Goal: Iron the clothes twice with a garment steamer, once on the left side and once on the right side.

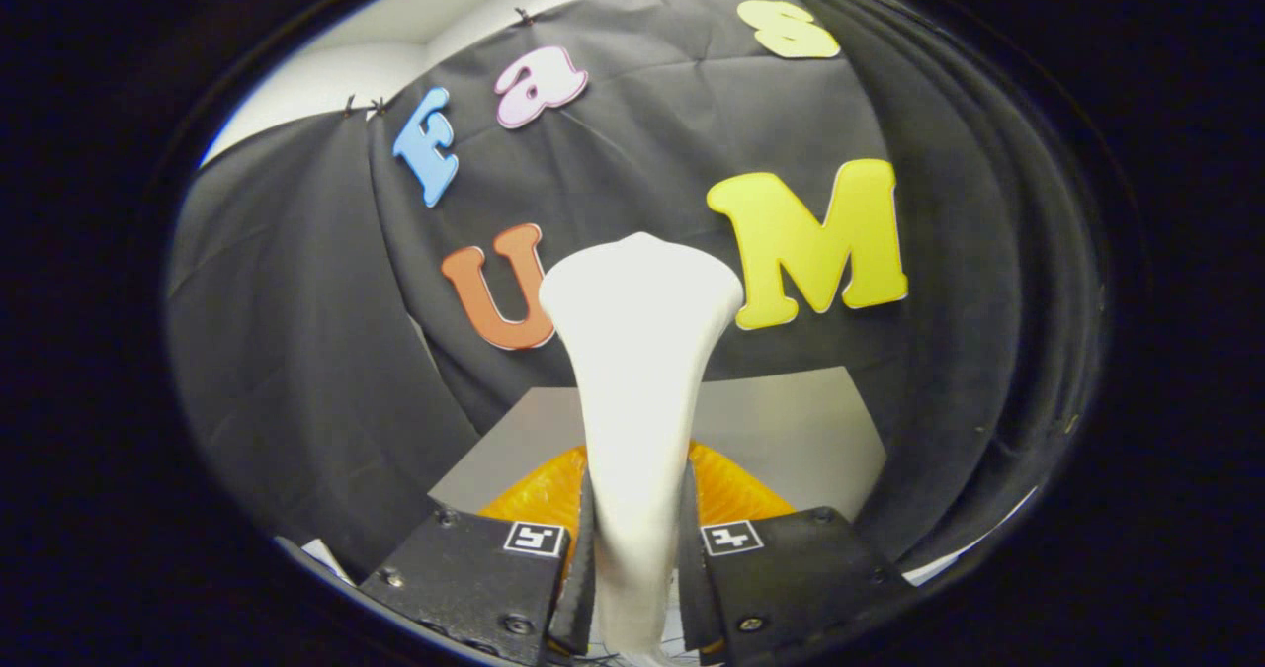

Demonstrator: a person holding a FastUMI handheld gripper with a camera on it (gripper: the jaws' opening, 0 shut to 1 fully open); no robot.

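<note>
The gripper point(637, 548) has its two fingers closed in on the white garment steamer point(637, 380), both pressing its narrow neck from either side, with no gap left between finger and handle. So the steamer is in hand, clamped between the fingers and running forward and up from them.

Its long axis lies along the gripper's own line: the slim handle sits low between the fingers and the body flares into a broad head at the far end. The head points away from the camera, up toward the black cloth wall point(296, 351). The steam face cannot be seen from here.

Just beyond the fingers and under the steamer lies orange ribbed cloth point(731, 489), most likely the clothes to iron, resting on a grey tabletop point(791, 430) near its front edge. The steamer head appears lifted clear of it, not touching.

Judged step: steamer gripped and carried, no pass under way at this moment. Which side has been done cannot be told.

The next move calls for tipping the head down onto the orange cloth and running it along one side, keeping the grip firm so the handle doesn't twist.
</note>
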